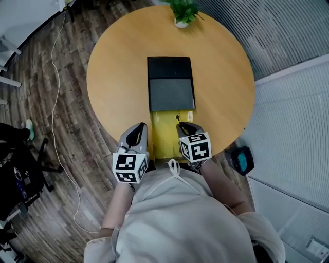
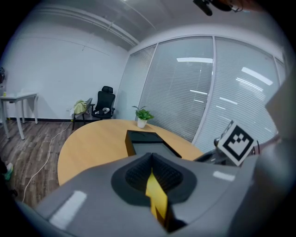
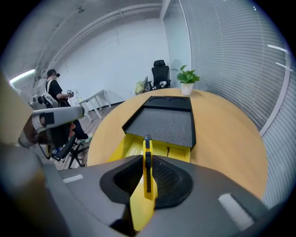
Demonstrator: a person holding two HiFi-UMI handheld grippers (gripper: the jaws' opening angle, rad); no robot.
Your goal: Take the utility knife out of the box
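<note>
The round wooden table (image 1: pixel 113 77) is carrying everything, with a small potted green plant (image 1: pixel 182 13) standing at its far edge. At the middle, a black rectangular box (image 1: pixel 171 67) with a grey foam panel is lying open. A yellow tray (image 1: pixel 163 136) is sticking out of its near end towards the person. The left gripper (image 1: pixel 139 127) is hovering just beside the tray's left side. In the left gripper view its jaws are pressing together on a thin yellow strip (image 2: pixel 156 194). That strip is probably a wall or flap of the tray, though the pictures are not settling which. The right gripper (image 1: pixel 182 126) is hanging over the near right part of the tray. In the right gripper view its jaws are clamping the yellow utility knife (image 3: pixel 147 171), whose black slider is pointing away towards the box. The grasp is therefore looking done, and the knife appears to be coming clear of the tray floor. It is not yet clear of the tray's outline, so the task is looking a little past halfway. What is remaining, as I judge it, is carrying the knife away from the box and setting it down on bare tabletop.
</note>
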